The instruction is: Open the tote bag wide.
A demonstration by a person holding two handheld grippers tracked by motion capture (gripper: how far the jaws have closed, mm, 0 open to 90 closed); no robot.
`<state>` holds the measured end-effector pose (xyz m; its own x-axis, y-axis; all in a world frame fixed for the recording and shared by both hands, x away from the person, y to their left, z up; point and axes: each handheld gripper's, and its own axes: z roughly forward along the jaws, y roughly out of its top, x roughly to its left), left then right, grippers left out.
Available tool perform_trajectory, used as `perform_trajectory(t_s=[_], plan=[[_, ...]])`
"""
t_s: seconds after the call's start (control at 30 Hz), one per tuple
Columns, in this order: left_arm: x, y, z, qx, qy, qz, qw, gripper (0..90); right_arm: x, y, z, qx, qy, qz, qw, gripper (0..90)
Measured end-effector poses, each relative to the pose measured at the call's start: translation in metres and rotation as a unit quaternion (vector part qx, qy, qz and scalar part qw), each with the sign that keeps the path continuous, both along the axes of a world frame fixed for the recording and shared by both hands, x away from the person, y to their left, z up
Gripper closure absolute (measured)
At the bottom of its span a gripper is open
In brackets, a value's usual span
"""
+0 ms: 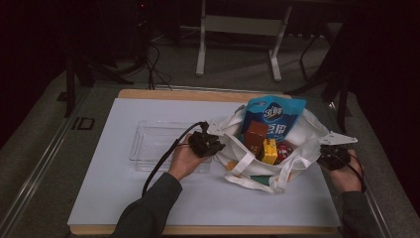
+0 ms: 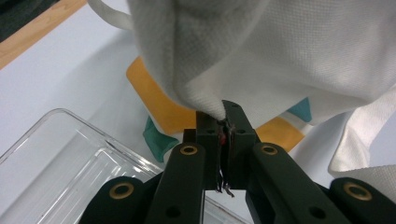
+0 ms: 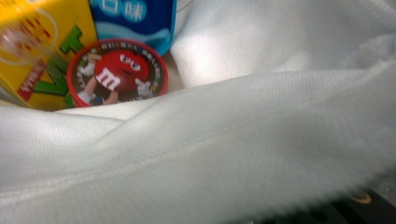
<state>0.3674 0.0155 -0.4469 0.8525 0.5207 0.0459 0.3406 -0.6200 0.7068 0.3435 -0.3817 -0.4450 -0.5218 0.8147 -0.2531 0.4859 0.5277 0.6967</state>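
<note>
A white tote bag (image 1: 302, 134) stands open on the table, held by its rim from both sides. My left gripper (image 1: 214, 145) is shut on the bag's left edge; in the left gripper view the jaws (image 2: 223, 114) pinch a fold of white fabric (image 2: 280, 51). My right gripper (image 1: 324, 153) is at the bag's right edge, shut, with fabric (image 3: 233, 154) draped over its jaws. Inside are a blue snack bag (image 1: 275, 116), a brown box (image 1: 255, 134), a yellow drink carton (image 1: 269, 151) and a round red candy tin (image 3: 116, 74).
A clear plastic tray (image 1: 153, 141) lies empty just left of the bag, under my left hand. Both sit on a white mat (image 1: 124, 188) over a wooden table. Dark stands and a white frame (image 1: 237, 25) are on the floor beyond.
</note>
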Motion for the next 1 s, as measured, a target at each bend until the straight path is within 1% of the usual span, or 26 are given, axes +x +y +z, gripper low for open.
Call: perform_trajectory(t_s=[0.03,0.07,0.1,0.13,0.2,0.37,0.43,0.67,0.7,0.73,0.83,0.93,1.0], plan=[[0.001,-0.002,-0.002,0.009,0.0,-0.001,1.0,87.2,0.001,0.0,-0.003,0.0,0.004,-0.001,1.0,87.7],[0.001,-0.002,-0.002,0.009,0.0,-0.001,1.0,87.2,0.001,0.0,-0.003,0.0,0.004,-0.001,1.0,87.7],[0.002,-0.007,-0.006,0.02,0.004,-0.004,0.9998,87.2,0.001,0.0,-0.006,0.0,0.008,0.0,1.0,87.7],[0.002,-0.008,-0.007,0.022,0.006,-0.004,0.9997,87.2,0.002,0.0,-0.012,-0.005,0.016,-0.002,0.9999,87.7],[0.002,-0.013,-0.011,0.033,0.008,-0.005,0.9994,87.2,0.003,0.0,-0.016,-0.006,0.022,-0.001,0.9997,87.7],[0.004,-0.022,-0.019,0.055,0.016,-0.005,0.9984,87.3,0.006,-0.001,-0.024,-0.003,0.035,-0.007,0.9994,87.8],[0.005,-0.024,-0.022,0.065,0.021,0.001,0.9977,87.3,0.007,-0.002,-0.026,-0.004,0.038,-0.008,0.9992,87.8],[0.007,-0.025,-0.022,0.073,0.031,0.006,0.9968,87.5,0.011,0.0,-0.039,-0.021,0.063,-0.016,0.9977,88.1],[0.007,-0.025,-0.022,0.073,0.031,0.006,0.9968,87.5,0.011,0.0,-0.039,-0.021,0.063,-0.016,0.9977,88.1],[0.007,-0.026,-0.022,0.078,0.032,0.006,0.9964,87.5,0.013,0.0,-0.044,-0.018,0.071,-0.02,0.9971,88.2],[0.008,-0.027,-0.023,0.084,0.036,0.008,0.9958,87.6,0.015,-0.001,-0.046,-0.016,0.076,-0.023,0.9967,88.1],[0.008,-0.027,-0.023,0.081,0.036,0.008,0.996,87.5,0.015,-0.001,-0.045,-0.013,0.079,-0.024,0.9965,87.9],[0.008,-0.024,-0.022,0.067,0.039,0.004,0.997,86.9,0.014,-0.002,-0.043,-0.006,0.077,-0.024,0.9967,87.4]])
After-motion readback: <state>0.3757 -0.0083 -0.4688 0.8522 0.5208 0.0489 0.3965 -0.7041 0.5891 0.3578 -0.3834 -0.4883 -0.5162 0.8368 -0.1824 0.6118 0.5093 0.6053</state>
